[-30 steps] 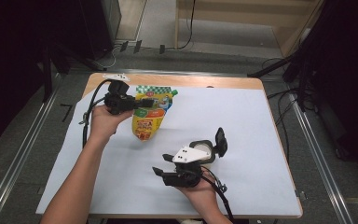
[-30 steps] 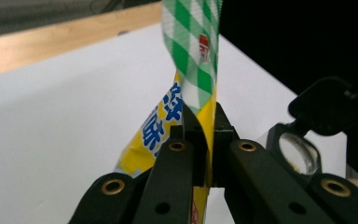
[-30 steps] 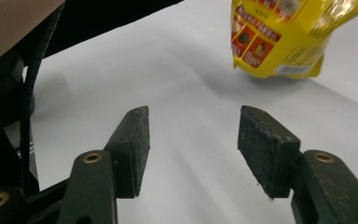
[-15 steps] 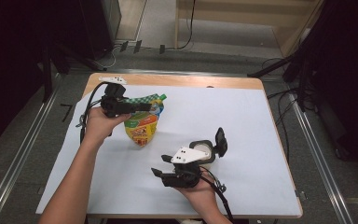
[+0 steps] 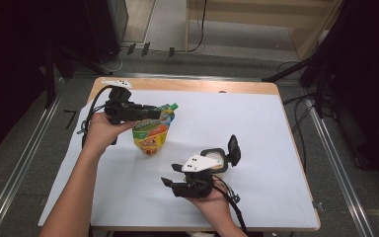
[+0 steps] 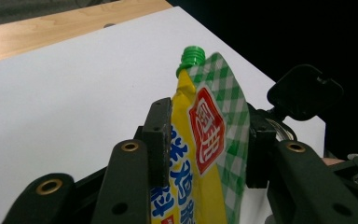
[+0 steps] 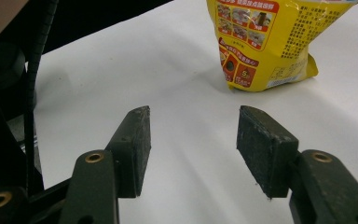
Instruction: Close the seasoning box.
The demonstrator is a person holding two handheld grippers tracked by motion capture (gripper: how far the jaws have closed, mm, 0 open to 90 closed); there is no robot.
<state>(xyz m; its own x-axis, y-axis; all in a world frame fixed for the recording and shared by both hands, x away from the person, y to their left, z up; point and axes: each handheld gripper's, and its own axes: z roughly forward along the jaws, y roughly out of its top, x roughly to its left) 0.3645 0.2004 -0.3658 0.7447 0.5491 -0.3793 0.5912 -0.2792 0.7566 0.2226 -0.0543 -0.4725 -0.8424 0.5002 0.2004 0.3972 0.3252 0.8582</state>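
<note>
Pouch-release step, high view: your left gripper point(image 5: 145, 112) is standing the yellow spouted seasoning pouch point(image 5: 151, 134) upright on the white table sheet point(image 5: 256, 118), near the far-left corner, while your right gripper point(image 5: 170, 183) is waiting well apart at the near edge, pointing toward the pouch.

Left gripper view: the jaws have just been opening, with the pouch's green-checked top point(image 6: 223, 107) between them; the left pad point(image 6: 158, 135) is lying against the pouch, and the other pad seems to be clearing it, so judge the grip as letting go. The green screw cap point(image 6: 192, 55) is pointing up and away.

Right gripper view: the jaws are standing moderately wide with nothing between them, and the pouch's base point(image 7: 265, 60) is resting on the sheet ahead. Next, you are likely needing to confirm that the pouch balances alone before drawing the left gripper clear.
</note>
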